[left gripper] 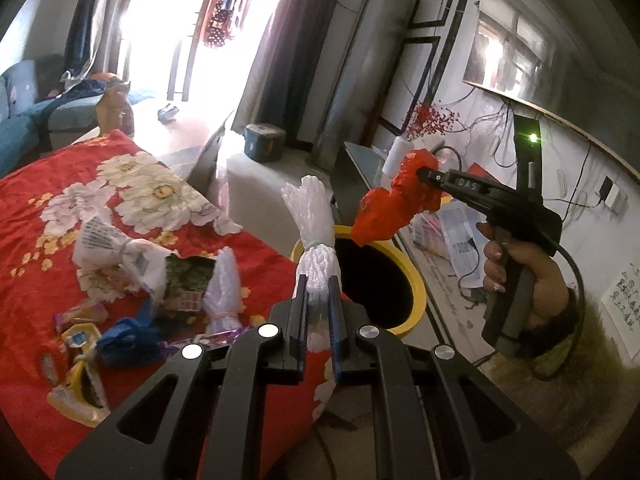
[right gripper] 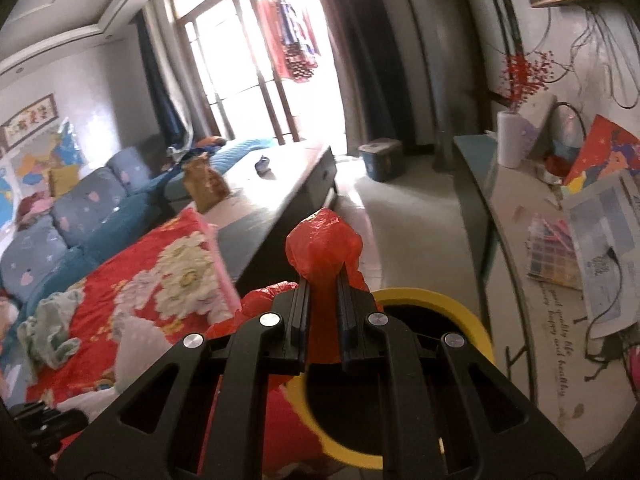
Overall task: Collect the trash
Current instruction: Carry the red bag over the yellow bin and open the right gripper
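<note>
My left tongs (left gripper: pixel 318 286) clamp soft foam net (left gripper: pixel 314 236), right tongs (right gripper: pixel 323 280) clamp light, crumpled red bag (right gripper: pixel 322 248) above bin (left gripper: pixel 416 280).

A home living room: blue sofa (right gripper: pixel 80 204), curtained balcony doors (right gripper: pixel 256 64), wall-mounted television (left gripper: pixel 532 48).

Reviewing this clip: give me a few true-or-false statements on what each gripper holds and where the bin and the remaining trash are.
1. The left gripper is shut on a white foam net. True.
2. The right gripper is empty. False: it is shut on a red plastic bag.
3. The yellow-rimmed bin stands beside the red floral cloth. True.
4. No trash is left on the cloth. False: wrappers and more foam nets lie there.
</note>
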